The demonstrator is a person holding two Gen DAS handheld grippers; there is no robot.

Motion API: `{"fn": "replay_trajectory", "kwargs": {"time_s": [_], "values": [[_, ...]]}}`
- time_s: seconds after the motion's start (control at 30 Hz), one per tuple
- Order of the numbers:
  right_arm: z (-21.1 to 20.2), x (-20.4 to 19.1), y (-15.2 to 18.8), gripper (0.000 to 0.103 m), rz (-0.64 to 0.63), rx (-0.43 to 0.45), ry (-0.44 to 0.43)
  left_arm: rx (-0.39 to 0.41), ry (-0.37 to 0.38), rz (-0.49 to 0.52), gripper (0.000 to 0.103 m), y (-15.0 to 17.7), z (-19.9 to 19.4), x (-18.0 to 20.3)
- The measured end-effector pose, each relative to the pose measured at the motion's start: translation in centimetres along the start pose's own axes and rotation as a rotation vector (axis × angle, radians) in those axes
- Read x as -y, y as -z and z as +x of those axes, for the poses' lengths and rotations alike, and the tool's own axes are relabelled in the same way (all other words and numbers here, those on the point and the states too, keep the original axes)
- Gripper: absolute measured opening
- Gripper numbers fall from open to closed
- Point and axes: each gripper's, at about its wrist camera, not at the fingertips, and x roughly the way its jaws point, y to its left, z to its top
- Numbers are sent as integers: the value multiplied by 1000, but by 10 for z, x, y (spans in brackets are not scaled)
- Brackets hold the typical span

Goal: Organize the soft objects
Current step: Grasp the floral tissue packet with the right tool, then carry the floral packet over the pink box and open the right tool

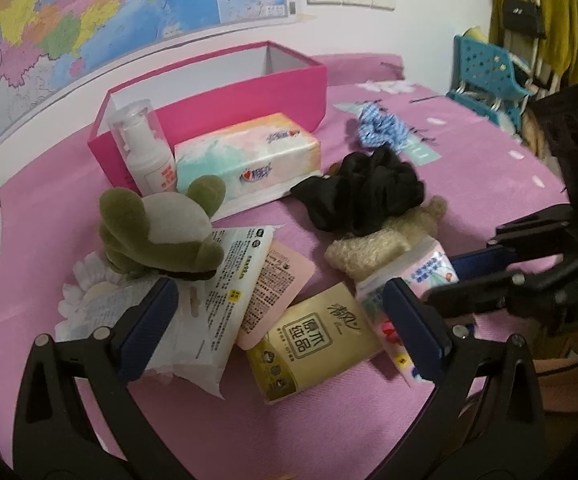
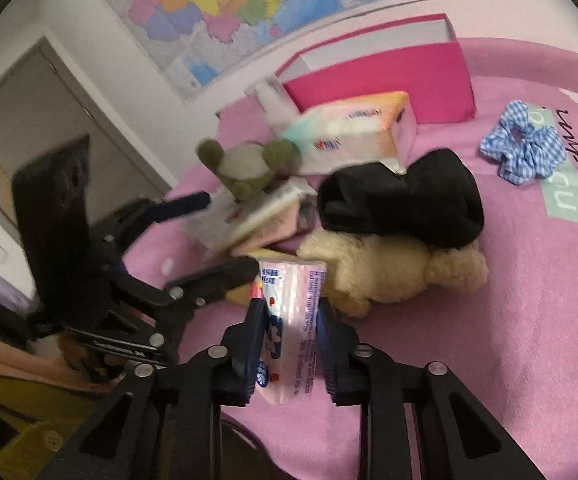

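Note:
My right gripper (image 2: 289,308) is shut on a small pink tissue pack (image 2: 289,320), its pads pressing both sides; from the left wrist view the pack (image 1: 429,268) sits between the right gripper's fingers (image 1: 477,260). My left gripper (image 1: 279,292) is open over a pile of flat packets and holds nothing. A cream plush (image 2: 389,272) lies just past the pink pack, with a black scrunchie (image 2: 401,200) on top of it. A green plush (image 1: 157,232) rests on a white wipes pack (image 1: 217,300). Apart at the far right lies a blue gingham scrunchie (image 2: 525,148).
An open pink box (image 1: 249,96) stands at the back by the wall. In front of it are a large tissue pack (image 1: 249,156) and a white pump bottle (image 1: 145,148). A gold tissue pack (image 1: 313,340) and a pink sachet (image 1: 277,284) lie on the pink cloth.

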Motion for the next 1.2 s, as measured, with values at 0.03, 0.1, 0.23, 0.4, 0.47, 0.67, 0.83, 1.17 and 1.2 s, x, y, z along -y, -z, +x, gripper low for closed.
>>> {"fn": "replay_trajectory", "kwargs": {"time_s": [0.03, 0.1, 0.23, 0.4, 0.47, 0.67, 0.83, 1.17, 1.2], "values": [[-5, -1, -4, 23, 0, 20, 0, 4, 24, -7, 102, 0, -3, -2], [-12, 0, -15, 23, 0, 56, -19, 26, 97, -21, 102, -3, -11, -6], [-22, -2, -40, 23, -15, 131, -41, 54, 256, -37, 102, -15, -19, -9], [-21, 0, -73, 23, -38, 190, -47, 77, 337, -9, 96, -38, -16, -7], [-19, 2, -85, 23, -44, 203, -33, 77, 337, -1, 87, -52, -8, -7], [-13, 13, -125, 23, -41, 220, -5, 53, 341, -3, 57, -87, 15, -13], [-7, 29, -157, 23, -24, 240, -5, 61, 316, -9, 56, -113, 27, -27], [18, 70, -219, 23, 42, 251, 3, 9, 249, -37, 56, -176, 74, -62], [21, 75, -223, 23, 54, 252, 2, 5, 245, -39, 56, -180, 78, -63]]}}
